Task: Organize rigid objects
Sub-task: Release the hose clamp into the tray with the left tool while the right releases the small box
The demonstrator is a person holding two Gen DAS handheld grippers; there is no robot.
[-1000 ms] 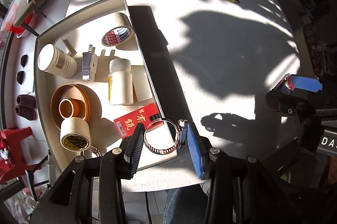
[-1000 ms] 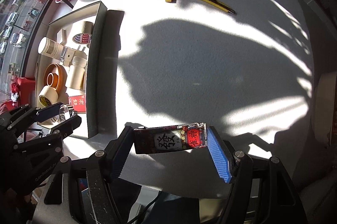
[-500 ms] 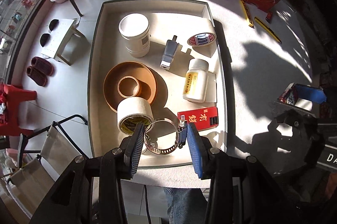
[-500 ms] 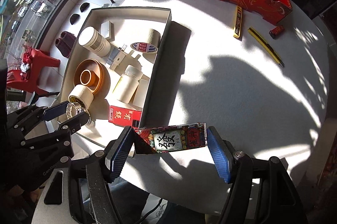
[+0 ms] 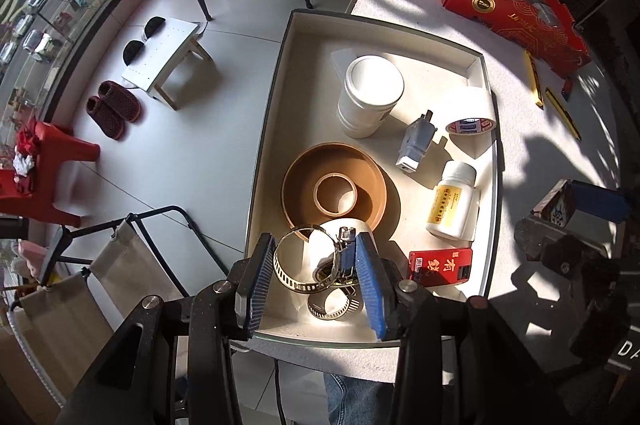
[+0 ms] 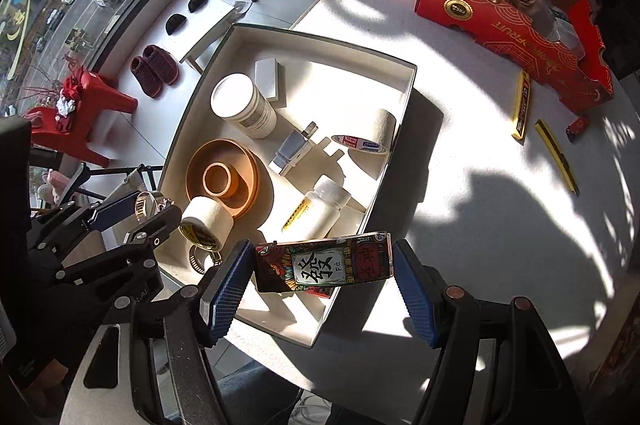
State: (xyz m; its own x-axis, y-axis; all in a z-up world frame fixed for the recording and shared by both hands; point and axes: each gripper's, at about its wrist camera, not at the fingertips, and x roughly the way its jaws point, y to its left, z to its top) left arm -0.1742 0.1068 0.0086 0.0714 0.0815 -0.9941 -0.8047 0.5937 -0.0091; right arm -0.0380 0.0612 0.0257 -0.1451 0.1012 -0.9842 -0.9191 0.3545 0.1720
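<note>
The left gripper (image 5: 316,279) is gripping a metal hose clamp (image 5: 306,261) over the tray's (image 5: 267,129) near corner, while the right gripper (image 6: 322,283) is clutching a card box (image 6: 323,266) above its near edge. Each piece should be lowered onto bare tray floor, clear of the tape roll (image 6: 206,221), before the jaws part.

Left gripper (image 5: 316,275) clamps a metal hose clamp (image 5: 310,259) above the white tray (image 5: 266,129), which holds 1 white jar (image 5: 370,97), 1 brown dish (image 5: 334,187), 1 grey plug (image 5: 416,143), 1 tape roll (image 5: 470,127), 1 white bottle (image 5: 452,201), 1 red box (image 5: 440,265), 1 second hose clamp (image 5: 334,303).
</note>
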